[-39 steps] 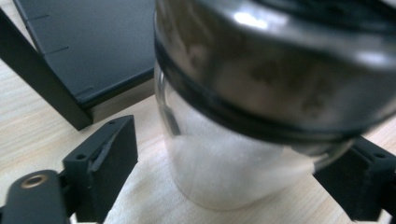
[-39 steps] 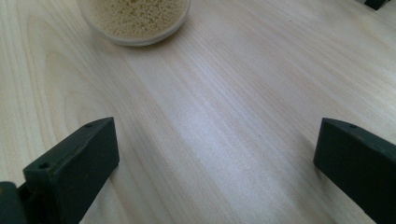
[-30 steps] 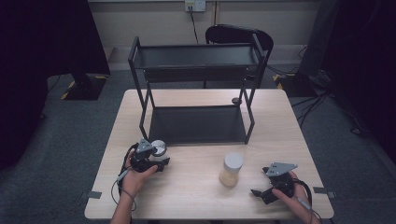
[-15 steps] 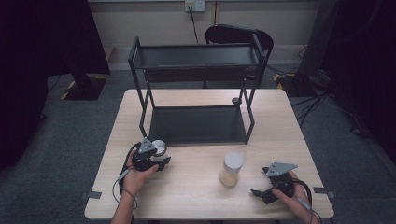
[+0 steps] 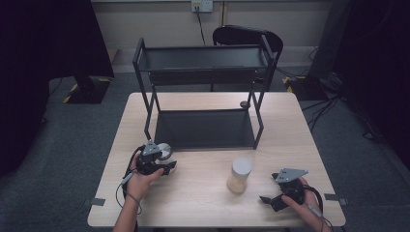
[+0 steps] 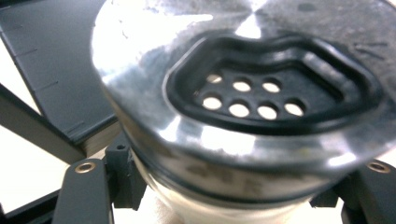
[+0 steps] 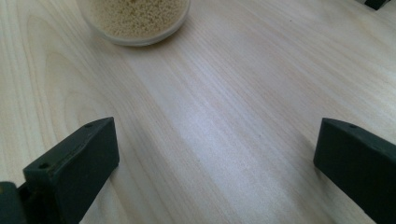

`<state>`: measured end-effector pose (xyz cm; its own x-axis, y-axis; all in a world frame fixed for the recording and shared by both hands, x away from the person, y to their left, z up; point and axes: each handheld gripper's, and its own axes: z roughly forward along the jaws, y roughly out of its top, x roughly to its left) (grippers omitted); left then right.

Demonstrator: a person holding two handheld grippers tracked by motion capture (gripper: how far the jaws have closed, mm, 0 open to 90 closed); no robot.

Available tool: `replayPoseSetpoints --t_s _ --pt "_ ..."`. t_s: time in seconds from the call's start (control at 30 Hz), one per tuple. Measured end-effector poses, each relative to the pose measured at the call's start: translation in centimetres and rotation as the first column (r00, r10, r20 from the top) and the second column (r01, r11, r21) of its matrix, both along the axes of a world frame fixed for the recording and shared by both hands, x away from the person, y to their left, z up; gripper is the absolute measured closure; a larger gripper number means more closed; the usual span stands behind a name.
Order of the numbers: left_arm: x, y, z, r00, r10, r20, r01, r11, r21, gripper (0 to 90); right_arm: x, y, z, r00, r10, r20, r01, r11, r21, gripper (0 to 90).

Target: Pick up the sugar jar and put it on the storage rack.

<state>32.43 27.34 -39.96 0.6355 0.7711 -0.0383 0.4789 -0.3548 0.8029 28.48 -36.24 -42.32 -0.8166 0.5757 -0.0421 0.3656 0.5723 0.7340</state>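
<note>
Left gripper clamps the shaker; right waits beside the jar

At lower left of the high view, the left gripper [image 5: 167,166] is clamped on the round shiny-metal shaker with a black perforated lid [image 6: 261,93], just before the black metal two-tier rack [image 5: 203,128]. The translucent plastic jar of yellow grains [image 5: 239,175] stands centre-right; the right gripper [image 5: 267,199], jaws apart and empty, sits nearer it.

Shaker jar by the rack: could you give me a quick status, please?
Left tongs shut on shaker jar. Right tongs open, resting near grain jar. Nothing in the way.
</note>
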Motion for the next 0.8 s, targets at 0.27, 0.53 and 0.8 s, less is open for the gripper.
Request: replayPoseSetpoints --t_s 0.27,0.53,0.8 --pt "0.6 -0.3 0.8 0.9998 -0.017 -0.004 0.017 0.9998 -0.009 30.4 0.0 0.0 0.0 1.0 0.0 0.0 0.0 1.0 0.0 0.0" --pt "1.4 -0.8 1.8 0.9991 -0.041 -0.012 0.04 0.9991 -0.016 30.4 0.0 0.0 0.0 1.0 0.0 0.0 0.0 1.0 0.0 0.0" --pt "2.4 -1.4 3.6 0.9977 -0.067 -0.008 0.067 0.9975 -0.024 30.4 0.0 0.0 0.0 1.0 0.0 0.0 0.0 1.0 0.0 0.0"
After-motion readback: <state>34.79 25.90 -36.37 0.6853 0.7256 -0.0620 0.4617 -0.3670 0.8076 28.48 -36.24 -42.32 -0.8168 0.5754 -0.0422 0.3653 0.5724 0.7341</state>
